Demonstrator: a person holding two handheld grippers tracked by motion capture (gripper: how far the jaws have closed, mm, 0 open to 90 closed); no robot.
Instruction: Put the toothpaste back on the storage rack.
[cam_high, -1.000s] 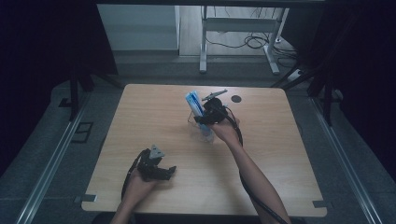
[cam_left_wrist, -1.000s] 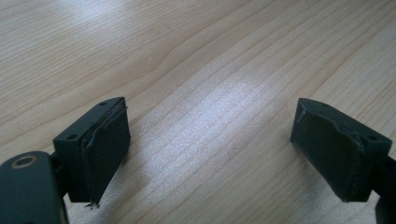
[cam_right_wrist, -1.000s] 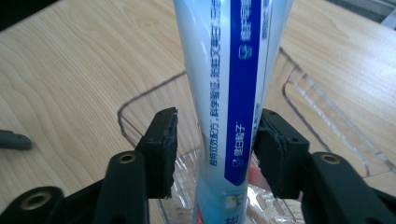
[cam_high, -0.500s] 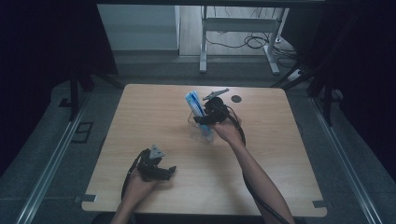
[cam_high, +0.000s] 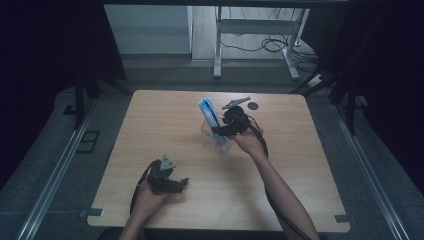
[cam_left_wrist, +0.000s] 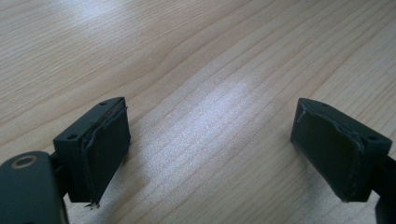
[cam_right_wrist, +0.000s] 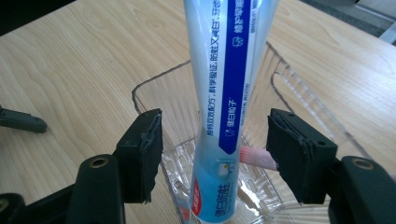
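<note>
A white and blue toothpaste tube (cam_high: 208, 112) (cam_right_wrist: 224, 84) stands tilted in a clear plastic holder (cam_high: 217, 141) (cam_right_wrist: 154, 81) at the middle of the wooden table. My right gripper (cam_high: 220, 131) (cam_right_wrist: 215, 137) is at the holder with the tube between its jaws. The jaws have just been opening, and both pads (cam_right_wrist: 148, 149) stand clear of the tube. A pink item (cam_right_wrist: 258, 157) lies in the holder behind the tube. My left gripper (cam_high: 176, 183) (cam_left_wrist: 210, 144) rests open over bare wood near the front left, with nothing between its pads.
A small black disc (cam_high: 253, 105) lies on the table (cam_high: 300, 190) near its far edge. Beyond the far edge are metal stand legs and cables on the floor (cam_high: 270, 45). Dark curtains flank both sides.
</note>
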